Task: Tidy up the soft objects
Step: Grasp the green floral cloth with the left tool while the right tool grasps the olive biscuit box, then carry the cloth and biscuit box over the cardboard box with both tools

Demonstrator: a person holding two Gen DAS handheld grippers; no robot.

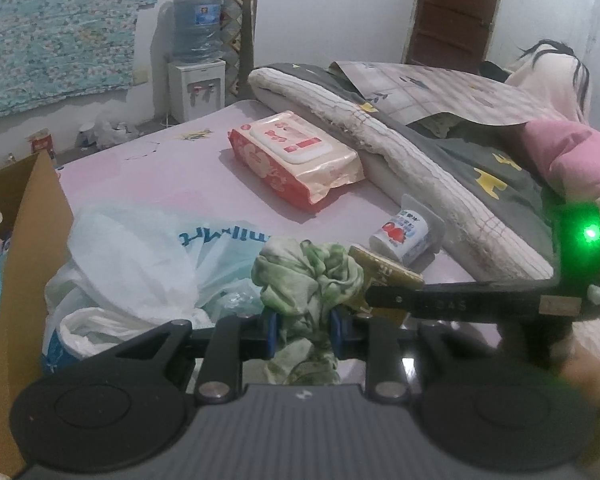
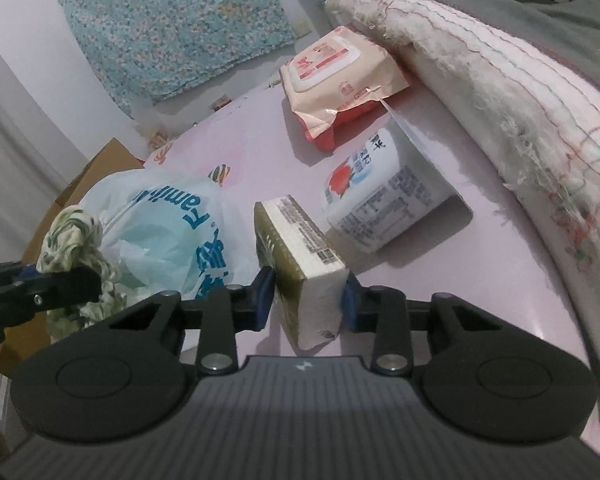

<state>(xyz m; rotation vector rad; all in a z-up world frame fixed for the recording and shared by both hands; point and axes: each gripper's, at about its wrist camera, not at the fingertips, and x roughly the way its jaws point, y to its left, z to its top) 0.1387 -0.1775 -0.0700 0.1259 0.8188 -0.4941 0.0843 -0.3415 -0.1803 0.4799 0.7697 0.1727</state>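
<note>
— What do the tongs have?

— The left gripper (image 1: 303,330) is clenched on a crumpled green-and-white cloth (image 1: 306,276), tilted down over the near edge of the pink bed (image 1: 172,172). The right gripper (image 2: 308,298) grasps a small tissue pack (image 2: 300,248), olive on one side and white on the other, its pads pressing both flanks; it also slants downward.

— Containers?

— A white plastic bag (image 2: 172,224) with blue lettering slumps at the bed's near-left edge, with pale plastic bunched inside. A cardboard box (image 1: 28,240) stands just beside that edge. A yogurt cup (image 2: 384,196) lies on its side near the tissue pack.

— Room to move?

— A wet-wipes pack (image 1: 296,158) lies mid-bed, touching a rolled blanket (image 2: 500,92) along the right edge. Bare sheet shows between these things.
</note>
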